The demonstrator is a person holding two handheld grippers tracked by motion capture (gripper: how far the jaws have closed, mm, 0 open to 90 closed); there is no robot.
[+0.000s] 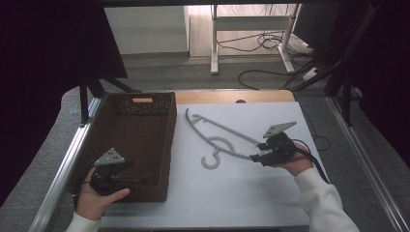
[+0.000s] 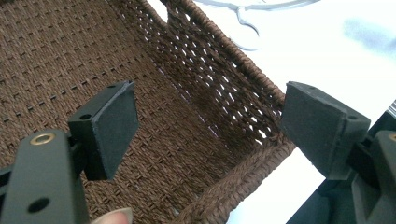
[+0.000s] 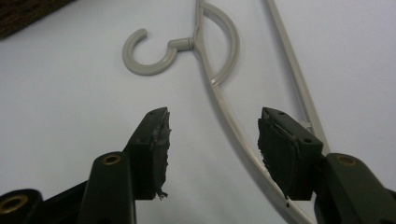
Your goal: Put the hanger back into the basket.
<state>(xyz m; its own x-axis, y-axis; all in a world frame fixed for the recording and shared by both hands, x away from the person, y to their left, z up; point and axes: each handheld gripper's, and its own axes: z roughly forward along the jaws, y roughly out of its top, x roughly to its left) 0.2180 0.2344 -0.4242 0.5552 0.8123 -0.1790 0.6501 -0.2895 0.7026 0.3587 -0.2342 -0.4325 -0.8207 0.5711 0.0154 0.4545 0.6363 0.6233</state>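
A grey plastic hanger (image 1: 210,167) lies flat on the white table top, its hook toward the near side. My right gripper (image 1: 257,151) rests at the hanger's right end. In the right gripper view the hanger (image 3: 180,44) runs one thin arm between the jaws of the gripper (image 3: 212,121), close to the right pad. The pads stand apart from that arm, so the gripper is open. My left gripper (image 1: 142,180) hovers open over the near right corner of a brown woven basket (image 1: 171,140). Its jaws (image 2: 205,107) straddle the basket wall (image 2: 224,84) without touching it.
The basket sits on the table's left half, beside a metal rail (image 1: 63,169). A strip of bare wood (image 1: 232,95) shows at the table's far edge. Beyond it are a desk frame and floor cables (image 1: 270,43). The hanger's hook (image 2: 256,31) shows past the basket rim.
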